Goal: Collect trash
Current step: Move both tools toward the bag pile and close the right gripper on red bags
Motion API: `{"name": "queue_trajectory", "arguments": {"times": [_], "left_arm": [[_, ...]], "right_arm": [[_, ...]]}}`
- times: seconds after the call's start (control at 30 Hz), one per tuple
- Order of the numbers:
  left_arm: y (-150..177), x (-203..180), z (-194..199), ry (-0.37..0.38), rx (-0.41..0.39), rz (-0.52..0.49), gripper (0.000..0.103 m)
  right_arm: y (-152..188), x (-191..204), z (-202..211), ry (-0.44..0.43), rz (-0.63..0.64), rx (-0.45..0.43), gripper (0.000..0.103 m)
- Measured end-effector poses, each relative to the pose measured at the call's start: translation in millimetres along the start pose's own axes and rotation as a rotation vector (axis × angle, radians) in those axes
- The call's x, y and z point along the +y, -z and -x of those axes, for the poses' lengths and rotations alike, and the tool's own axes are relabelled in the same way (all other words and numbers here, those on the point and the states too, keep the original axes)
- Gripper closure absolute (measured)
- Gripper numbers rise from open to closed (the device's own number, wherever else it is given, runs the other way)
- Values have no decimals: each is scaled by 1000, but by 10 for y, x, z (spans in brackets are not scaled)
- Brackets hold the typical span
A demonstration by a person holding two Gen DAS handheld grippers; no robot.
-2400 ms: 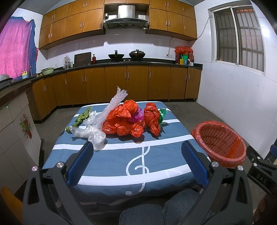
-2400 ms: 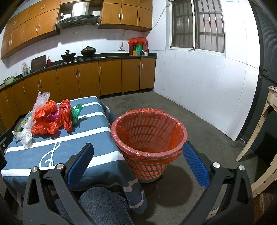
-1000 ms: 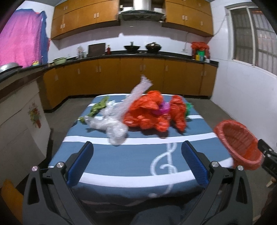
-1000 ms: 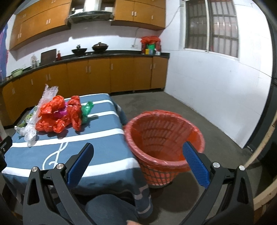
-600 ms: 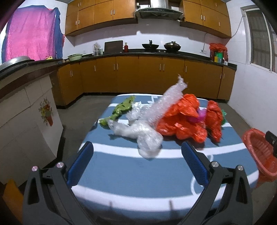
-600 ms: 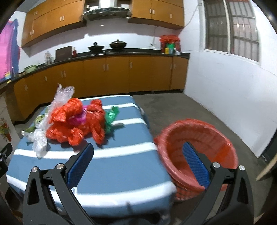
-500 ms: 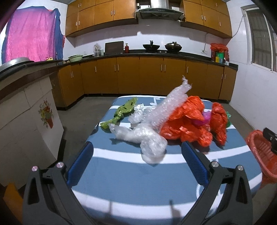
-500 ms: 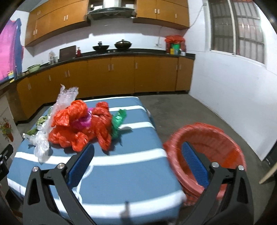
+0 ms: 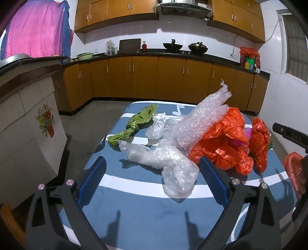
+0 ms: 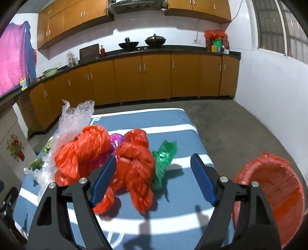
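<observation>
Both tongs nearer trash; right tongs narrowing, empty

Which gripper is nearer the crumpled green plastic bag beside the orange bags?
Right. The right gripper frames the green plastic bag; the left gripper faces clear wrap, across the pile.

Two orange bags, two green bags, one basket

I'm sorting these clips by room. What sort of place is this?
A home kitchen, most likely: wooden cabinets under a dark countertop, woks beneath a range hood.
</observation>
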State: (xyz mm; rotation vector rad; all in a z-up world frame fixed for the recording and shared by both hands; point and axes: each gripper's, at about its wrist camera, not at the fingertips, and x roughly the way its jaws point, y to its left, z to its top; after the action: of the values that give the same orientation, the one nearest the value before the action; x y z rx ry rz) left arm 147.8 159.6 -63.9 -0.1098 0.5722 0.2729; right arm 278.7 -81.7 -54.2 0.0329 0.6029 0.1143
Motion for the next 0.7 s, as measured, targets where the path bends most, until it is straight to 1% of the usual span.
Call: {"name": "queue_trajectory", "arguments": {"times": [0.1, 0.17, 0.23, 0.43, 0.5, 0.6, 0.67, 0.7], "left_arm": [[-14, -8, -68, -1, 6, 0, 8], [-26, -13, -113, 1, 12, 3, 8], [-35, -11, -135, 2, 14, 5, 8], [-67, -37, -192, 13, 13, 8, 8], [-80, -46, -205, 18, 12, 9, 8], [-101, -62, -210, 25, 7, 8, 8], [-121, -80, -210, 29, 3, 7, 8], [-131, -87, -203, 30, -1, 6, 8]], "right_arm": [[-40, 18, -170, -11, 7, 20, 25], [-51, 45, -265, -18, 14, 38, 31], [-46, 58, -349, -26, 18, 57, 32], [25, 118, -473, -46, 62, 91, 33], [44, 136, -505, -52, 75, 102, 36], [87, 146, -543, -61, 85, 130, 44], [112, 155, -541, -66, 91, 143, 54], [128, 163, -525, -70, 97, 144, 56]]}}
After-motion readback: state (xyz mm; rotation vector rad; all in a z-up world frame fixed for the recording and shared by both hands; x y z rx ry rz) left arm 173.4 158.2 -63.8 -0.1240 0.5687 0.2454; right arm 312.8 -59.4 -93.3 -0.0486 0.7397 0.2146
